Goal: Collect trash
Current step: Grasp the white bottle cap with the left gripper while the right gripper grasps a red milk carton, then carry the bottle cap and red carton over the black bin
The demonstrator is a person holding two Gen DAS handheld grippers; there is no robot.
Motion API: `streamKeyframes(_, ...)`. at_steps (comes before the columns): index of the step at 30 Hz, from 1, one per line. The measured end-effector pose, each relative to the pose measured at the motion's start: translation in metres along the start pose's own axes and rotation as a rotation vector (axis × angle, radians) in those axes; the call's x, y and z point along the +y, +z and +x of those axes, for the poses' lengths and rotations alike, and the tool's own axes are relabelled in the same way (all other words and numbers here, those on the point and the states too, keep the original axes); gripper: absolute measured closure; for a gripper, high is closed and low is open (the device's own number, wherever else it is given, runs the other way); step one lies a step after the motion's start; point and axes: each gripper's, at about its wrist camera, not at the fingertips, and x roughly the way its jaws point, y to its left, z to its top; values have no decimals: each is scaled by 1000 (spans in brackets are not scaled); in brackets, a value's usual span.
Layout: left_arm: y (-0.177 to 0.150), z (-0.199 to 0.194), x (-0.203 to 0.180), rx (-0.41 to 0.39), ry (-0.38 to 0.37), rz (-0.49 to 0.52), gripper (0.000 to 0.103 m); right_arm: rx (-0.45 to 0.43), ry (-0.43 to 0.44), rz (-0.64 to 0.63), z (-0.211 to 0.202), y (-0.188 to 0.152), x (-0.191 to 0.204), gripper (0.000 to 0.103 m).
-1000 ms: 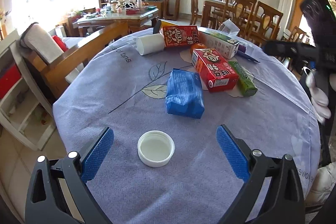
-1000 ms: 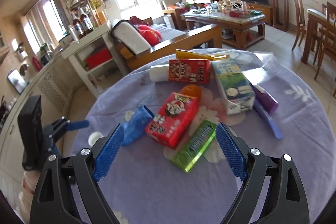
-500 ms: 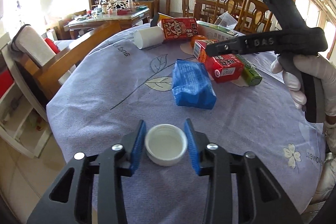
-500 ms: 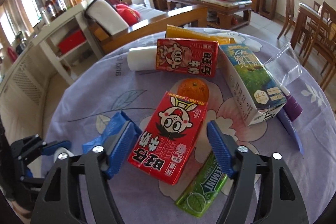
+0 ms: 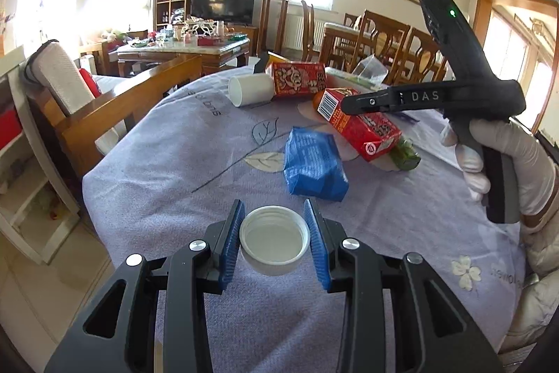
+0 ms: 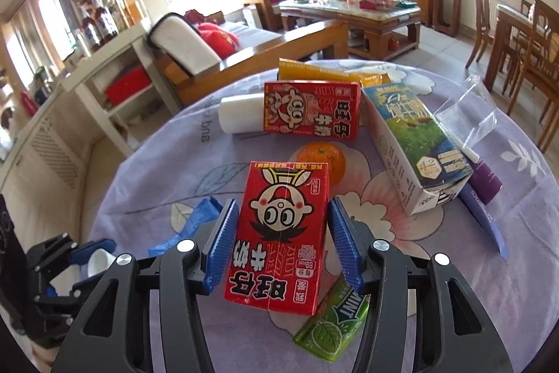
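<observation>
My left gripper point(image 5: 274, 240) is shut on a white bottle cap point(image 5: 274, 242), lying open side up near the front edge of the purple-clothed round table point(image 5: 195, 142). My right gripper point(image 6: 283, 243) is shut on a red milk carton point(image 6: 279, 233), tilted up off the cloth; the carton also shows in the left wrist view point(image 5: 360, 124). A blue packet point(image 5: 314, 170) lies just beyond the cap. A green mint pack point(image 6: 332, 324) lies under the carton's near end.
Further back lie a second red carton point(image 6: 312, 110), a white paper cup point(image 6: 239, 114), an orange point(image 6: 323, 159), a green-and-blue milk box point(image 6: 415, 145), a yellow packet point(image 6: 328, 72), a clear bag point(image 6: 468, 114) and a purple tube point(image 6: 484, 177). A wooden sofa point(image 5: 132, 100) stands left of the table.
My left gripper closed on the white cap. My right gripper moved in over the red carton, closed on it and tilted it up.
</observation>
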Motion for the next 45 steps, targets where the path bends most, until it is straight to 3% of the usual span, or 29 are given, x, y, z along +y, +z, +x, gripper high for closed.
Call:
streamKeyframes(10,22,-13,-30,-47,-46,36,67,-102,95,13,-56,-7,-8,51)
streamKeyframes(19,47,-2,-92,-59,-125,115,67,-186,98,33,-127,-26,-57,51)
streamKeyframes(33,76,40,-237,-52,-324,269,67,-300,-35,103,-249,-86,-182,51)
streamKeyframes(45,79,92,-380,7,-574,396,67,-380,-234,311,-354,-189,-315,51)
